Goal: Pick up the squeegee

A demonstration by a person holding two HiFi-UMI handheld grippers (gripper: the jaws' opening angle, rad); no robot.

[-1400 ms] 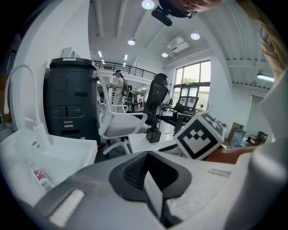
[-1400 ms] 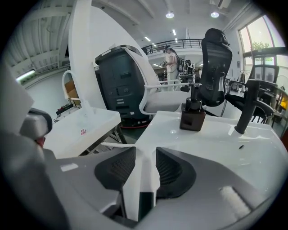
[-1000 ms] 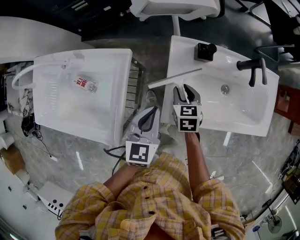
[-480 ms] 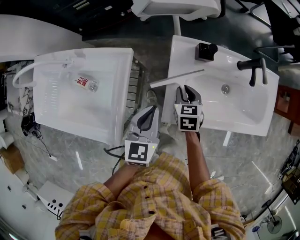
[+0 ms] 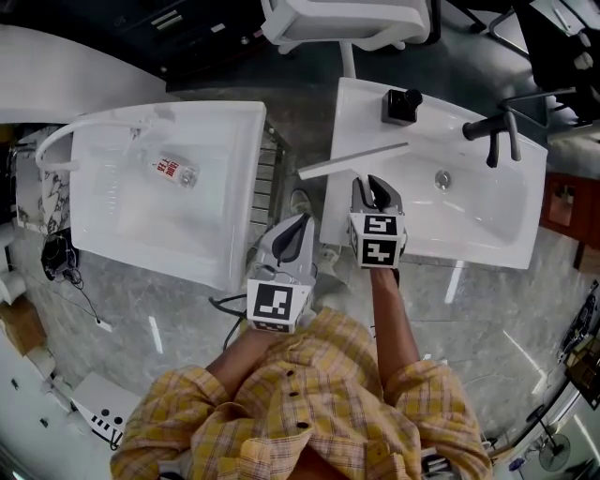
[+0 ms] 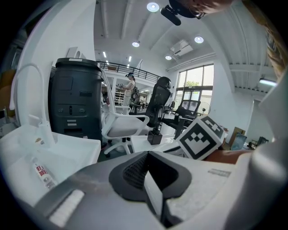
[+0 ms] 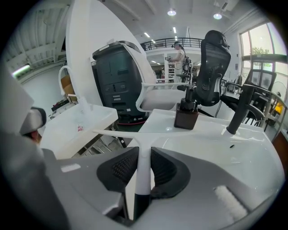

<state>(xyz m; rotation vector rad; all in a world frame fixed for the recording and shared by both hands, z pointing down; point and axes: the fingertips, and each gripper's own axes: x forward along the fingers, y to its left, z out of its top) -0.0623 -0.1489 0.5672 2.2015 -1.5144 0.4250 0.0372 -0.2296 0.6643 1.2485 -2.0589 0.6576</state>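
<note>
The white T-shaped squeegee (image 5: 354, 159) hangs over the left rim of the right-hand sink (image 5: 487, 234), its blade stretching left past the edge. My right gripper (image 5: 372, 187) is shut on its handle just behind the blade. In the right gripper view both ribbed pads (image 7: 123, 168) press on the handle of the squeegee (image 7: 143, 152), and the blade runs crosswise in front. My left gripper (image 5: 293, 239) hovers in the gap between the two sinks, shut and holding nothing, to the lower left of the squeegee.
A white basin (image 5: 225, 253) on the left holds a small bottle (image 5: 174, 170). The right sink carries a black faucet (image 5: 495, 131) and a dark square holder (image 5: 400, 106). An office chair (image 5: 347, 19) stands behind. A metal rack (image 5: 268, 178) fills the gap between the sinks.
My right gripper's jaws have closed on the squeegee's handle, and the squeegee has risen slightly with it. The left gripper has stayed where it was.
</note>
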